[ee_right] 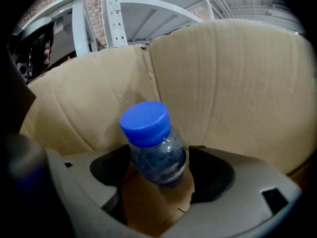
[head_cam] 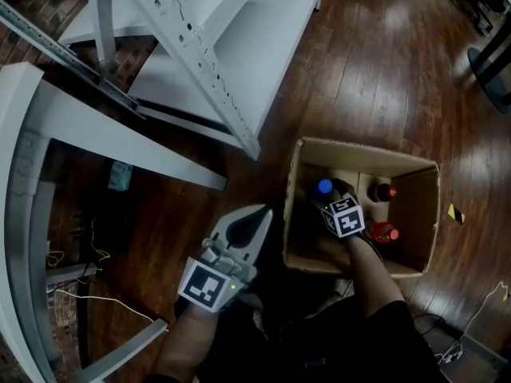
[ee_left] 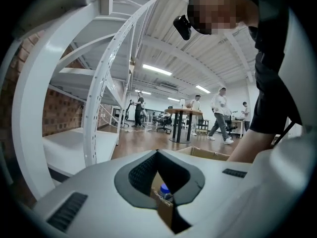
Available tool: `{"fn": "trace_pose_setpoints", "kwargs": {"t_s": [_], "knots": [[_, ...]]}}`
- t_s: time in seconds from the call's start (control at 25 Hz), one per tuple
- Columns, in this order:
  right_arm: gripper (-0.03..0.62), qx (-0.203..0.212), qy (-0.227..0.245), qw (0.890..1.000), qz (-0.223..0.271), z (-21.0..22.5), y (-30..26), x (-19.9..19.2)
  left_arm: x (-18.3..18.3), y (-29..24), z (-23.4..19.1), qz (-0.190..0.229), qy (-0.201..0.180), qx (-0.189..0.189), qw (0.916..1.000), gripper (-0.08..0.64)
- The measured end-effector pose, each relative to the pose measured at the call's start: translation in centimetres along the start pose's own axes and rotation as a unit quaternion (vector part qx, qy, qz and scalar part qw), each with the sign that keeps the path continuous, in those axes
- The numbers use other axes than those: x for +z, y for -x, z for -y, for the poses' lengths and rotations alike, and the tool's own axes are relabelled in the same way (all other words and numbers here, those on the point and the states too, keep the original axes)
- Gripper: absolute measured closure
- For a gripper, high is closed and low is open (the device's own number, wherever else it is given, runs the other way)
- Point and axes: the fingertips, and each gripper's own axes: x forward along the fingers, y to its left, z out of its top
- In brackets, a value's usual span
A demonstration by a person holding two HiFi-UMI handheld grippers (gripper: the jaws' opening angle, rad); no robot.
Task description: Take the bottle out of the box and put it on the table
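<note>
Briefly, from beside the rig: the cardboard box [head_cam: 363, 152] stood open on the wooden floor [head_cam: 359, 70], and the blue-capped bottle [head_cam: 324, 187] was upright inside it, close to the wall on the person's left. Two red-capped bottles [head_cam: 385, 191] [head_cam: 386, 232] stood in the same box further to the right; a cardboard divider [head_cam: 357, 183] separated the blue-capped one from the nearer-rim red one.

Right gripper [ee_right: 161, 175]: reached down into the box at a slant, marker cube [head_cam: 345, 216] uppermost. Its jaws stood wide apart with the bottle between them, just below the blue cap [ee_right: 144, 124]. A sliver of gap showed on each side of the bottle, so the pads [ee_right: 213, 172] were not pressing on it. Bottle not lifted; it leaned slightly in the right gripper view, cardboard wall directly behind it.

Left gripper [head_cam: 257, 218]: held outside the box, level, tip pointing at the left wall and just beside it; whether it touched the cardboard I could not tell. Its jaws were closed, tips meeting, nothing clamped. Through the hollow between its pads [ee_left: 141, 175], the box edge and the blue cap were visible.

White metal shelving [head_cam: 200, 46] stood beyond the box. Other people stood around a round table [ee_left: 183, 112] well behind.
</note>
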Motion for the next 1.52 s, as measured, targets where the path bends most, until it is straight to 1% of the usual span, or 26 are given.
{"fn": "trace_pose_setpoints", "kwargs": {"t_s": [0.12, 0.2, 0.32, 0.48, 0.68, 0.88, 1.0, 1.08, 1.2, 1.36, 1.52], "knots": [[0.210, 0.002, 0.008, 1.000, 0.000, -0.1, -0.8, -0.2, -0.3, 0.3, -0.2, -0.002, -0.002, 0.004, 1.0000, 0.566], [0.210, -0.002, 0.001, 1.000, 0.001, 0.3, -1.4, -0.3, -0.8, 0.4, -0.3, -0.007, 0.000, 0.007, 1.0000, 0.566], [0.210, -0.007, -0.003, 1.000, -0.002, 0.6, -2.3, -0.5, -1.6, 0.7, -0.7, -0.016, 0.016, 0.012, 0.9997, 0.566], [0.212, -0.008, -0.007, 1.000, 0.008, 0.0, -3.2, 0.9, -1.9, 0.9, -1.4, -0.017, 0.027, 0.017, 0.9993, 0.566], [0.216, -0.017, -0.019, 1.000, -0.015, 0.2, -3.1, 0.3, -2.1, 0.8, -2.1, -0.013, 0.041, 0.023, 0.9988, 0.566], [0.219, -0.015, -0.006, 0.998, -0.052, -0.4, -2.3, -0.5, -2.3, 0.3, -2.1, -0.011, 0.047, 0.018, 0.9987, 0.566], [0.221, -0.008, 0.002, 0.999, -0.049, -1.3, -0.8, 0.6, -2.5, -0.2, -2.0, -0.012, 0.046, 0.014, 0.9988, 0.566], [0.221, -0.007, 0.000, 0.999, -0.034, -1.3, 0.7, 1.9, -2.6, -0.7, -1.8, -0.011, 0.044, 0.008, 0.9989, 0.566], [0.221, -0.015, 0.003, 1.000, -0.003, -0.1, 3.6, 4.5, -2.1, -1.8, -1.4, -0.004, 0.043, -0.003, 0.9991, 0.566], [0.219, -0.027, 0.022, 0.999, 0.006, 1.8, 8.1, 6.5, 0.4, -3.9, -0.1, 0.012, 0.029, -0.025, 0.9992, 0.566], [0.219, -0.016, 0.021, 0.999, 0.032, 2.2, 13.4, 9.0, 3.7, -6.6, 2.3, 0.029, 0.005, -0.061, 0.9977, 0.566]]}}
